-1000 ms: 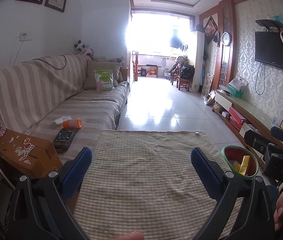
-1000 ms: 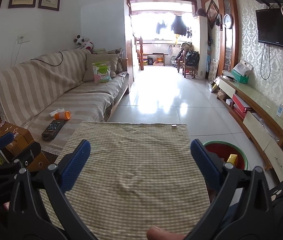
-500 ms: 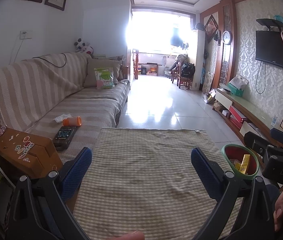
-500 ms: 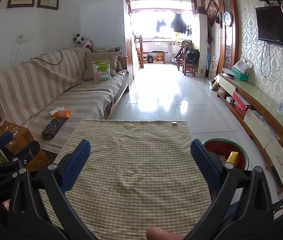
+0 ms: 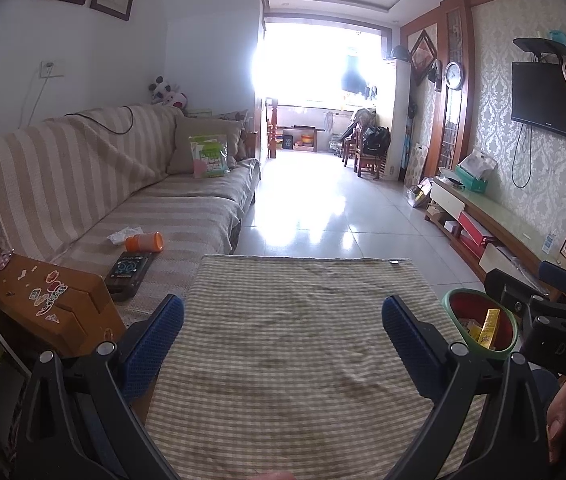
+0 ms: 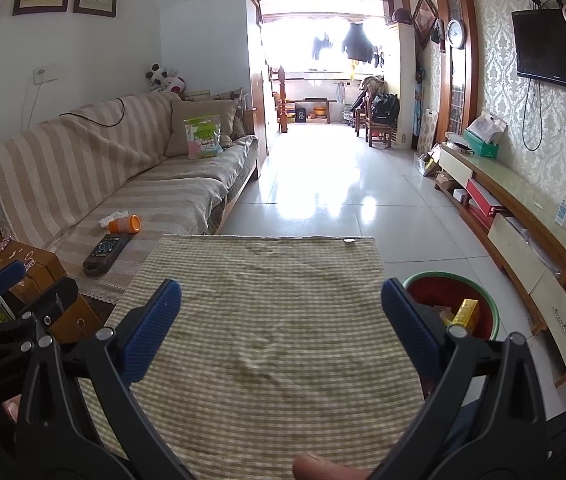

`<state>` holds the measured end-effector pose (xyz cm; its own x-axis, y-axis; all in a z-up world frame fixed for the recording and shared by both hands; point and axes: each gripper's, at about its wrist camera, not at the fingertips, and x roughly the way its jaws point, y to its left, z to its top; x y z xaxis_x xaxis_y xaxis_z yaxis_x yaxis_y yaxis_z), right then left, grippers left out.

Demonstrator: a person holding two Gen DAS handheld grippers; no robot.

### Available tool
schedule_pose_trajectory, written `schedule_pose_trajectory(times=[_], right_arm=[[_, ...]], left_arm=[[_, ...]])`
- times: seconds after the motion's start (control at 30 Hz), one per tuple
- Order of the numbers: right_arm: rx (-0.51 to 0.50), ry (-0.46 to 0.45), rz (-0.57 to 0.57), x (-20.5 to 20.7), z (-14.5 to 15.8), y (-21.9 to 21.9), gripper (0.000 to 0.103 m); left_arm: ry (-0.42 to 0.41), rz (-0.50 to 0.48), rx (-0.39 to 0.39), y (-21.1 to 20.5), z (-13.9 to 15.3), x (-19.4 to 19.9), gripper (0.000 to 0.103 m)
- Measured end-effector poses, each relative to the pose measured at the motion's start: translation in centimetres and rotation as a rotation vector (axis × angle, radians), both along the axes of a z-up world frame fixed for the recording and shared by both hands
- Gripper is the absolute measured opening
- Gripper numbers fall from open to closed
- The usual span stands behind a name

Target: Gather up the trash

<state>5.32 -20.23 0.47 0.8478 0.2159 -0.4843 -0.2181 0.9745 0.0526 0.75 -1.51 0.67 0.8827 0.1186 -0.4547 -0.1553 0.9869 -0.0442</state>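
Nearest the cameras, both tools hung side by side over the checked cloth [image 5: 303,340] on the table, each with its blue pads spread wide and nothing between them. Between the left gripper [image 5: 282,322] fingers only bare cloth showed; the same held for the right gripper [image 6: 281,306]. Both pointed straight down the room, held level and low over the near end of the table.

Just off the table's right edge stood the red bin [image 6: 483,300] with its green rim, on the floor, already holding a yellow carton [image 6: 468,314] and some smaller scraps. It sat closest to the right tool.

Farther off and to the left, on the striped sofa [image 5: 187,216], lay what looked like the remaining litter: an orange cup [image 5: 145,242] tipped on its side, its long axis running roughly left to right across the seat, open end toward the table side. A crumpled white tissue [image 5: 121,235] touched or nearly touched its closed end. A dark remote [image 5: 129,270] lay just nearer, probably not rubbish. From both views the cup was up and left of the pads, so the left hand was the nearer one; a reach would likely need a swing leftward and a turn of the wrist to close across the cup's barrel.
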Motion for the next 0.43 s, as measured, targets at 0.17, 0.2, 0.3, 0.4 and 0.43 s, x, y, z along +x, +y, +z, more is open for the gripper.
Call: schedule_pose_trajectory(times=[0.17, 0.2, 0.3, 0.4, 0.43], right_arm=[[-0.002, -0.005, 0.002, 0.0, -0.1, 0.0, 0.098], [-0.002, -0.002, 0.003, 0.0, -0.1, 0.0, 0.098], [0.000, -0.001, 0.002, 0.0, -0.3, 0.0, 0.098], [0.000, -0.002, 0.002, 0.0, -0.3, 0.0, 0.098], [0.000, -0.002, 0.001, 0.0, -0.3, 0.0, 0.098]], left_arm=[[-0.044, 0.024, 0.033, -0.5, 0.3, -0.8, 0.095], [-0.045, 0.020, 0.030, -0.7, 0.4, -0.8, 0.095], [-0.030, 0.015, 0.040, -1.0, 0.4, -0.6, 0.095], [-0.032, 0.020, 0.037, -0.9, 0.3, -0.8, 0.095], [-0.032, 0.021, 0.034, -0.9, 0.4, -0.8, 0.095]])
